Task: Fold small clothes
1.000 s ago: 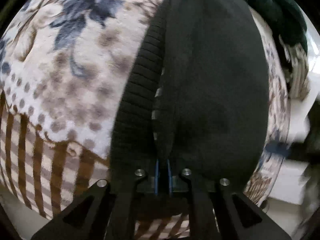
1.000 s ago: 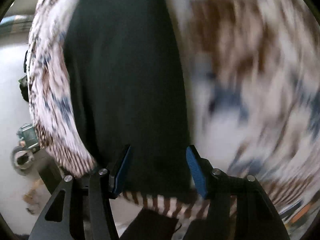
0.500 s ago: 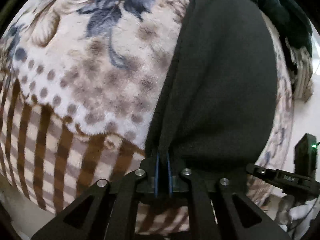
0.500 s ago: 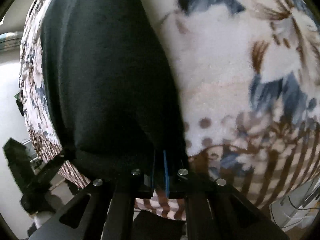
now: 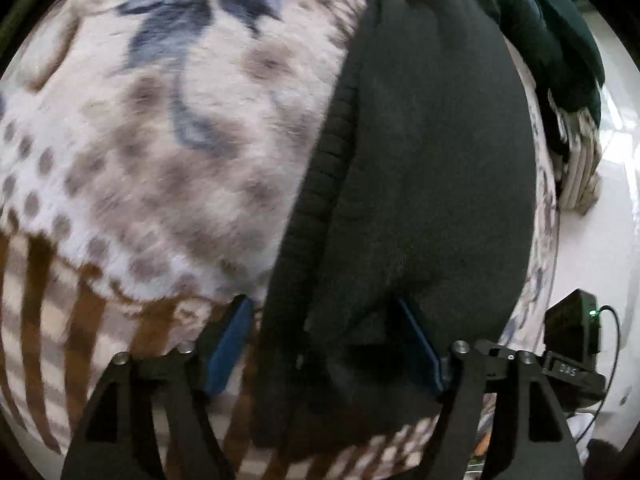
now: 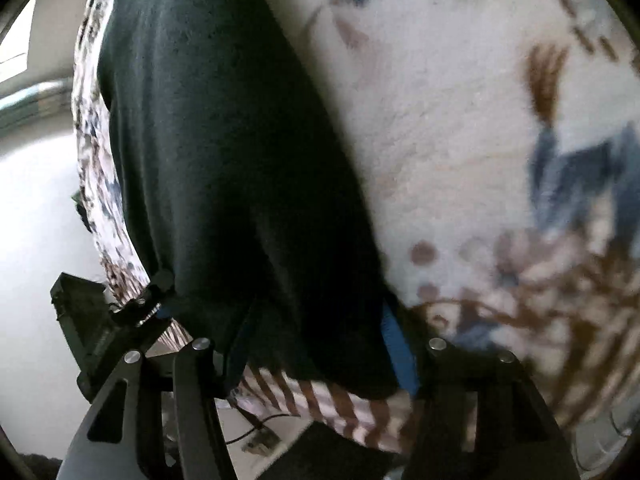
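Flat on a plush floral blanket (image 5: 168,152) lies a black knit garment (image 5: 432,168), folded into a long, narrow shape with a ribbed hem band (image 5: 320,184) running down its left edge in the left wrist view. Its near end reaches almost to the blanket's brown-striped border. The left gripper (image 5: 326,346) has its blue-padded fingers (image 5: 228,344) spread wide apart, straddling that near end without clamping it; cloth sits between and over the pads. Likewise the right gripper (image 6: 320,344) stands open, its fingers on either side of the garment's (image 6: 224,168) near end, the right pad (image 6: 398,352) at the fabric's edge where it meets the blanket (image 6: 480,152). Beyond the far end, a dark green garment (image 5: 552,28) is heaped at the blanket's top right, beside a pale ribbed cloth (image 5: 580,168). A small black box with a green light (image 5: 572,328) sits at the right, off the blanket.
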`<state>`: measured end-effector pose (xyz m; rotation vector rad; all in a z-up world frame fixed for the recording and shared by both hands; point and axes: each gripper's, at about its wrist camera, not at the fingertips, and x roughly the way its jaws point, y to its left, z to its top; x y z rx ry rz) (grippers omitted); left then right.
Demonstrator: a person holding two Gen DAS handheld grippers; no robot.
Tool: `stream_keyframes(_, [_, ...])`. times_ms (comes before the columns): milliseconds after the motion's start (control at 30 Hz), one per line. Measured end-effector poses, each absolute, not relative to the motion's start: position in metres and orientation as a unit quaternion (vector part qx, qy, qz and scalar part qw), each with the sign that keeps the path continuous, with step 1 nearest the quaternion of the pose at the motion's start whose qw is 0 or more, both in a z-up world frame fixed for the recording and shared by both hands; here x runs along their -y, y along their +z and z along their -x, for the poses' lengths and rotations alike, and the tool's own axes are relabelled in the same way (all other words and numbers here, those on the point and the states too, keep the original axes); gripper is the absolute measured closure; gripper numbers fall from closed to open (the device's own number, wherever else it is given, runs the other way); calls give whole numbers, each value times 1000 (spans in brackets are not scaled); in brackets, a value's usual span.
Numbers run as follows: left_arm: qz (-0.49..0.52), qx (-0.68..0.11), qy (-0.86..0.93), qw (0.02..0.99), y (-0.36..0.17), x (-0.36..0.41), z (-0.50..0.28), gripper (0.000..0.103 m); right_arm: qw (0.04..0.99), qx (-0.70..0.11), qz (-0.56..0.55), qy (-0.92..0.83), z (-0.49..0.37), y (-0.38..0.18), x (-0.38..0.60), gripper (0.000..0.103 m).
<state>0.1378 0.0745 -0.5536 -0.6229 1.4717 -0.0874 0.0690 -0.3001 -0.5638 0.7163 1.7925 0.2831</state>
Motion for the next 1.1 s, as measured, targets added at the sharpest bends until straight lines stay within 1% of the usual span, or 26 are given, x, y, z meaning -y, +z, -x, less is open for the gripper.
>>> stream_keyframes(33, [275, -654, -38, 703, -552, -72, -134, 31, 565, -756, -306, 122, -68, -566, 299, 41])
stream_keyframes(67, [273, -649, -37, 709, -550, -66, -132, 33, 573, -748, -312, 123, -66, -567, 299, 46])
stream_keyframes(100, [273, -640, -36, 717, -547, -66, -129, 63, 578, -741, -318, 127, -65, -567, 298, 67])
stream_keyframes(133, [273, -636, -37, 721, -547, -63, -129, 89, 579, -740, -317, 130, -64, -566, 294, 82])
stream_keyframes(167, [280, -632, -44, 721, -543, -66, -125, 95, 578, -737, -323, 136, -62, -564, 293, 87])
stream_keyframes(200, [281, -627, -44, 725, -540, -67, -122, 95, 578, -733, -333, 131, -59, -561, 296, 89])
stream_keyframes(333, [256, -623, -61, 737, -517, -68, -105, 95, 578, -731, -341, 122, -46, -544, 298, 91])
stream_keyframes(400, [255, -628, -64, 732, -524, -69, -107, 95, 578, -735, -335, 115, -39, -542, 298, 91])
stream_keyframes(433, [270, -633, -66, 722, -531, -74, -111, 94, 573, -737, -338, 115, -39, -544, 299, 91])
stream_keyframes(467, [298, -638, -67, 707, -540, -81, -115, 90, 570, -739, -339, 118, -41, -546, 299, 91])
stream_keyframes(533, [324, -644, -60, 690, -551, -83, -124, 78, 570, -745, -324, 121, -52, -551, 298, 84])
stream_keyframes(600, [341, -640, -73, 685, -558, -91, -121, 73, 572, -752, -304, 124, -56, -552, 297, 66])
stream_keyframes(633, [345, -639, -79, 682, -560, -94, -119, 70, 574, -751, -302, 128, -59, -551, 296, 65])
stream_keyframes(667, [353, -636, -89, 680, -563, -95, -117, 63, 576, -747, -304, 131, -59, -551, 296, 61])
stream_keyframes(700, [355, -632, -97, 682, -567, -94, -116, 60, 578, -744, -307, 135, -59, -552, 297, 56])
stream_keyframes(733, [356, -629, -100, 683, -567, -94, -115, 56, 576, -743, -311, 137, -57, -556, 299, 56])
stream_keyframes(767, [358, -626, -108, 684, -566, -95, -114, 46, 574, -743, -314, 138, -56, -560, 301, 55])
stream_keyframes(800, [354, -626, -111, 686, -564, -96, -113, 39, 570, -744, -319, 137, -55, -565, 302, 55])
stream_keyframes(833, [346, -629, -111, 688, -562, -92, -114, 37, 567, -743, -331, 134, -55, -568, 305, 53])
stream_keyframes(867, [336, -631, -114, 690, -560, -91, -114, 36, 563, -740, -343, 134, -54, -568, 307, 45])
stream_keyframes(900, [324, -633, -115, 693, -558, -89, -113, 36, 559, -735, -358, 136, -55, -569, 306, 39])
stream_keyframes(967, [320, -632, -116, 696, -558, -84, -114, 38, 554, -732, -369, 146, -53, -572, 303, 38])
stream_keyframes(1100, [333, -630, -118, 691, -559, -91, -109, 39, 544, -734, -371, 165, -50, -571, 297, 38])
